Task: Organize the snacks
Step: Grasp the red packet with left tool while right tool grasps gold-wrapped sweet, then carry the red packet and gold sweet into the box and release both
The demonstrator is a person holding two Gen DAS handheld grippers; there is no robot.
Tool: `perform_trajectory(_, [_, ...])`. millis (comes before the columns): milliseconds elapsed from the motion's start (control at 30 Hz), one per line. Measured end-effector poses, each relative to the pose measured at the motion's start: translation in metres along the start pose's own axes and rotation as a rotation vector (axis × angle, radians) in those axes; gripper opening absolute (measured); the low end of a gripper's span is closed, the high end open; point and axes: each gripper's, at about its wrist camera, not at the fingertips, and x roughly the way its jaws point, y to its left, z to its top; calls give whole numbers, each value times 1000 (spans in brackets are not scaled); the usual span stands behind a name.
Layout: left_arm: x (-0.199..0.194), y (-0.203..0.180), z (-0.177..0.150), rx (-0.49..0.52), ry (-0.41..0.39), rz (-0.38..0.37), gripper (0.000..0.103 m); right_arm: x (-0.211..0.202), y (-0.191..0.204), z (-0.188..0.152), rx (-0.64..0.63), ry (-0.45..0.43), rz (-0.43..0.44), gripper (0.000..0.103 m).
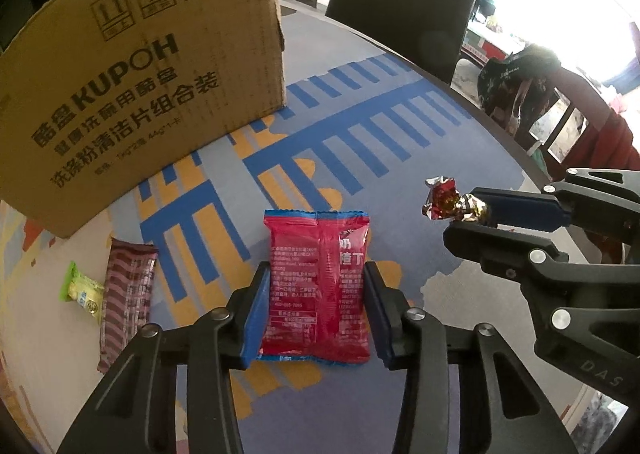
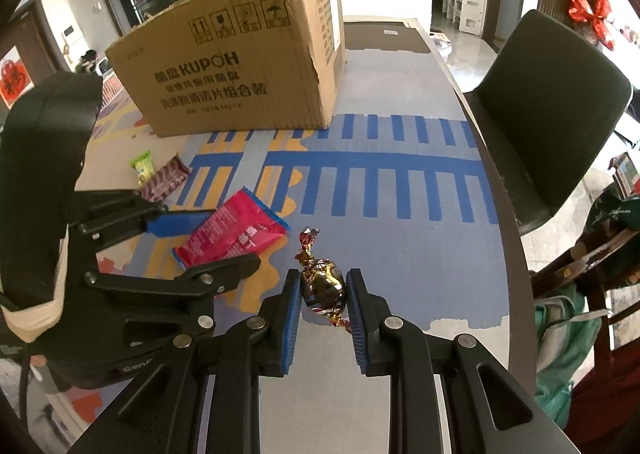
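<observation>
So the left tongs [image 1: 316,310] are down over the flat red plastic snack packet with blue crimped ends [image 1: 318,286], one blue pad on each long side. The pads look like they're right at the packet's edges, and the packet is lying flat on the tabletop [image 1: 420,126], back side up with white print showing. I'd call that gripping the packet.

The right tongs [image 2: 323,304] are clamped tight on a small round candy in shiny gold and dark red foil [image 2: 323,286]. One twisted end sticks out past the fingertips, the other pokes back between the pads. The left camera catches it from the side, and there the candy [image 1: 452,202] is clearly up off the tabletop.

The tabletop is covered by a mat with blue stripes and yellow blocks on grey [image 2: 380,182]. Off to the left of the red packet there's a long maroon and white striped wrapper [image 1: 128,286], and just beside that a little green and yellow packet [image 1: 82,288]. Both are lying flat, near the front of a big brown cardboard box with black KUPOH print [image 1: 140,86], which sits at the back of the mat. A dark chair [image 2: 552,114] stands at the tabletop's far edge.
</observation>
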Motion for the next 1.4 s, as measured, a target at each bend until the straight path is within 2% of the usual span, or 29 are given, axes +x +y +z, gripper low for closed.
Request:
perform_trajectory(200, [-16,8,-4,-62,-26,3,42,-5,7,3,-4,-17,8,24])
perform_trajectory(500, [-62,27,-8,-161,-116,20,42,-24,20,13,-23,-74,10,24])
perform_trajectory(1000, [-132,54,2,-227,-290,61,42,-66,52,43,-56,-213,34,24])
perform_trajectory(1400, [-174,80,17,-246,-388,103,42,-93,74,79,-81,-325,40,24])
